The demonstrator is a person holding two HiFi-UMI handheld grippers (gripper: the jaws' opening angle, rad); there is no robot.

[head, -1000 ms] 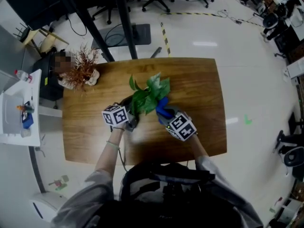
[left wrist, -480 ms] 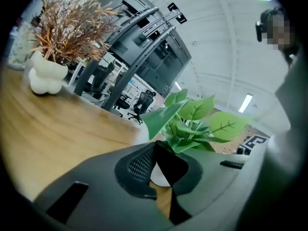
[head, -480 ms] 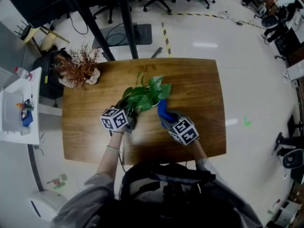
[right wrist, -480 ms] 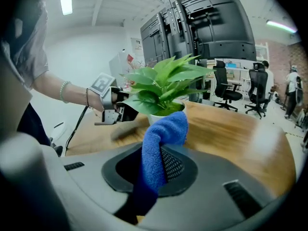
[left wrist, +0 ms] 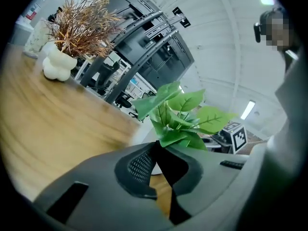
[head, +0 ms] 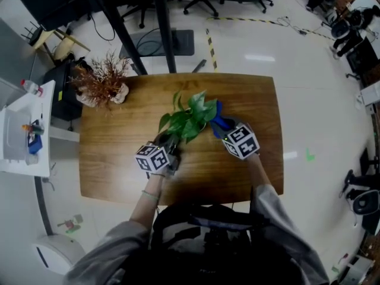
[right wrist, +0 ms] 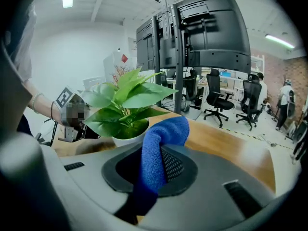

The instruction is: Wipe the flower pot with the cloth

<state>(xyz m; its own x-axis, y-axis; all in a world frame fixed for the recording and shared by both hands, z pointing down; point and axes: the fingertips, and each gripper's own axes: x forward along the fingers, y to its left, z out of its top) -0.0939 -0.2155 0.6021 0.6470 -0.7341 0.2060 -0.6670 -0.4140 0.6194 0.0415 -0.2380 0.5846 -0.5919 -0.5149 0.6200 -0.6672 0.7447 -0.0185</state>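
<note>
A leafy green plant (head: 187, 117) in a white flower pot (right wrist: 127, 139) stands mid-table on the wooden table (head: 113, 147). My left gripper (head: 168, 146) is at the pot's near-left side, its jaws closed on the pot's rim (left wrist: 144, 134), with leaves (left wrist: 178, 117) rising just past them. My right gripper (head: 225, 127) is to the right of the plant, shut on a blue cloth (right wrist: 161, 150) that bulges out beyond the jaws. In the right gripper view the cloth (head: 218, 120) is close to the pot's side; whether it touches is unclear.
A dried reddish plant in a lumpy white vase (head: 104, 83) stands at the table's far left corner. A white side cart (head: 24, 135) with small items is left of the table. Black stand legs (head: 160, 22) and office chairs lie beyond the far edge.
My right gripper carried the blue cloth from the pot's near side round to its right and farther away. The left gripper shifted slightly nearer, and the plant now stands more upright.
</note>
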